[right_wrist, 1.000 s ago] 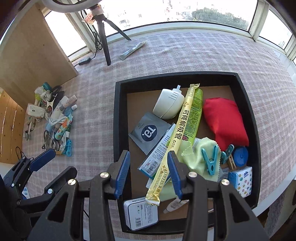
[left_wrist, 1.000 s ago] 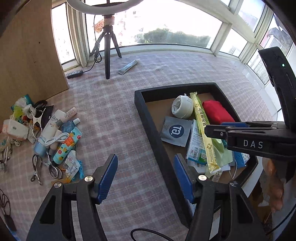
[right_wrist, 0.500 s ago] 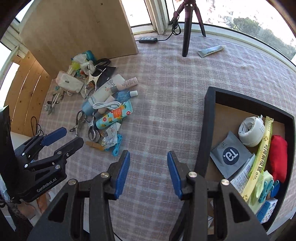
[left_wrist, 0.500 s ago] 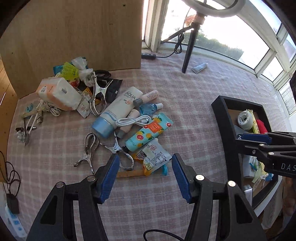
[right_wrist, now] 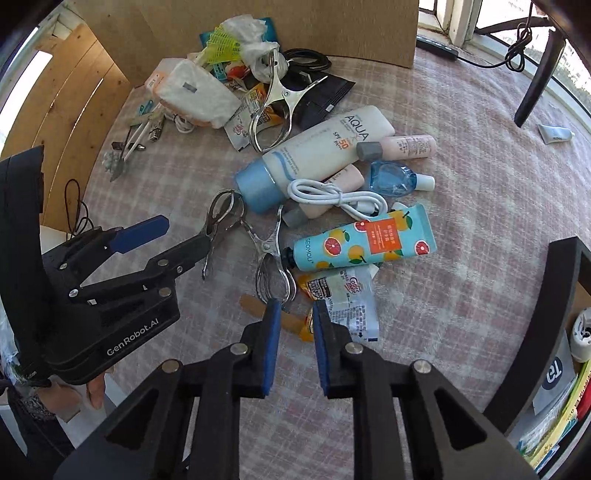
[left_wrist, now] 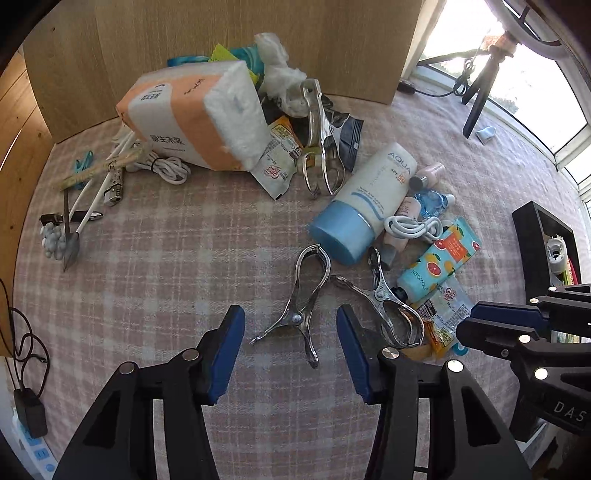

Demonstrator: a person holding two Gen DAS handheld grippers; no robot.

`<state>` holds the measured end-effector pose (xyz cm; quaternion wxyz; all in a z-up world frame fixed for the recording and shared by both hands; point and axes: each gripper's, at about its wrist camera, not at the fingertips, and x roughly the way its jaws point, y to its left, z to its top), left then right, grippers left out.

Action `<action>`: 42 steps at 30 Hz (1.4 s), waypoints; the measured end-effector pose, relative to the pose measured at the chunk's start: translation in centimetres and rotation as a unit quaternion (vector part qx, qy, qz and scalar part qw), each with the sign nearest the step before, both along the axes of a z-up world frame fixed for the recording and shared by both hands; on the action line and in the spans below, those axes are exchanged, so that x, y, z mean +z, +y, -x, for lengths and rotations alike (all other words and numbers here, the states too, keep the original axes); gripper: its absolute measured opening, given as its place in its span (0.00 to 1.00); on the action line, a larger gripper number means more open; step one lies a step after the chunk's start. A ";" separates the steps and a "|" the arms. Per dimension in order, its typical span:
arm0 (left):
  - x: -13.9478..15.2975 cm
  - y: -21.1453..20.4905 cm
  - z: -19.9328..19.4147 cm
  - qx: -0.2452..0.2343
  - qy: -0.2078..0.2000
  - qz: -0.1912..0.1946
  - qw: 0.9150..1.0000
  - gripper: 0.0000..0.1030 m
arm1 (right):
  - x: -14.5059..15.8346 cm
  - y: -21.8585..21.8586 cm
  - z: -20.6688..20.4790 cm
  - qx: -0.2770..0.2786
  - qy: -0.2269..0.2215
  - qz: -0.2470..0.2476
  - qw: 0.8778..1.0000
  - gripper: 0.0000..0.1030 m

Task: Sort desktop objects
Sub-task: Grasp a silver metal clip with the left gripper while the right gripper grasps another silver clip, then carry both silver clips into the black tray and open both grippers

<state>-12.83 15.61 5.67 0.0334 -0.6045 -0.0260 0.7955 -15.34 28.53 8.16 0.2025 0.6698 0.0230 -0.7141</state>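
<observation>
both grippers are down over the pile of stuff on the checked tablecloth (left_wrist: 155, 258). the left gripper (left_wrist: 290, 350) has its blue pads spread, and they've just been narrowing. a metal clip (left_wrist: 303, 295) lies on the cloth in the gap between them, but the pads aren't touching it. the right gripper (right_wrist: 295, 325) has just been narrowing too and now leaves only a slim gap. its tips sit right at the looped end of a second metal clip (right_wrist: 271, 266) and over a coffee sachet (right_wrist: 351, 295). i can't tell if the pads actually press on anything there.

the rest of the pile runs toward the wooden board (left_wrist: 240, 33) at the far edge: a white aqua sunscreen tube (right_wrist: 317, 151) with a blue cap, a fruit-print hand cream tube (right_wrist: 369, 240), a coiled white cable (right_wrist: 332, 195), a small blue bottle (right_wrist: 395, 177), a tissue pack (left_wrist: 195, 122) and a third metal clip (right_wrist: 273, 103). the black tray (right_wrist: 554, 302) sits at the right edge of the table, well apart from the pile, with some packets already in it.
</observation>
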 end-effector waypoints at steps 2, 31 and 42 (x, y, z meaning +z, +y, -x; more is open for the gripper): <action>-0.4 0.0 0.4 -0.003 -0.002 0.000 1.000 0.43 | -0.7 -0.6 0.4 0.004 -0.005 -0.005 1.000 0.15; -3.1 0.7 1.2 -0.001 -0.017 0.006 1.000 0.17 | -4.7 -2.9 0.7 0.012 -0.039 -0.018 0.999 0.05; 1.6 -1.0 -3.1 0.002 0.015 0.012 1.000 0.17 | -0.6 -1.8 -2.1 0.020 -0.003 -0.012 1.000 0.04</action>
